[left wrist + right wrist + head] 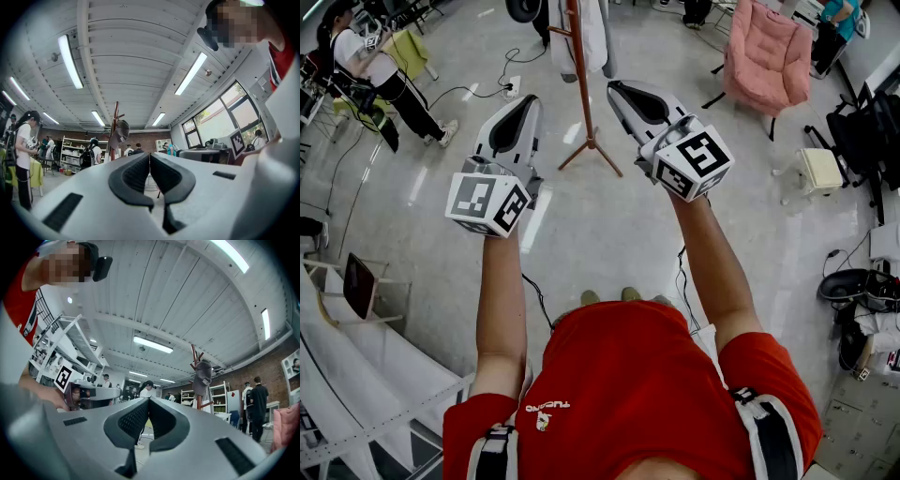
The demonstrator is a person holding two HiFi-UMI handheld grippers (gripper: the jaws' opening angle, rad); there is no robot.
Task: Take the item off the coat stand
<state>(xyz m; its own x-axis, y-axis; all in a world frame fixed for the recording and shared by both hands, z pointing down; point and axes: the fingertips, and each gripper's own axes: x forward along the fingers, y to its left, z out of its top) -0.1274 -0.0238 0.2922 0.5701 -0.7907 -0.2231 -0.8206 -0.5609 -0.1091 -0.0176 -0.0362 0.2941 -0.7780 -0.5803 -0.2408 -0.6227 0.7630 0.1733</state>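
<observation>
The coat stand (579,80) is a red-brown pole on three legs, straight ahead on the floor, with a white garment (592,36) hanging on it. In the gripper views a grey cap (123,131) (204,375) hangs on a peg near the top of the stand (116,117) (193,354). My left gripper (525,101) (149,155) is raised left of the pole, shut and empty. My right gripper (617,88) (148,400) is raised just right of the pole, also shut with nothing in it. Both are well short of the stand.
A pink armchair (766,52) stands at the back right, a small white stool (820,169) beside dark equipment on the right. A person (380,75) stands at the back left. Cables (478,89) run over the floor. White shelving (356,375) borders my left.
</observation>
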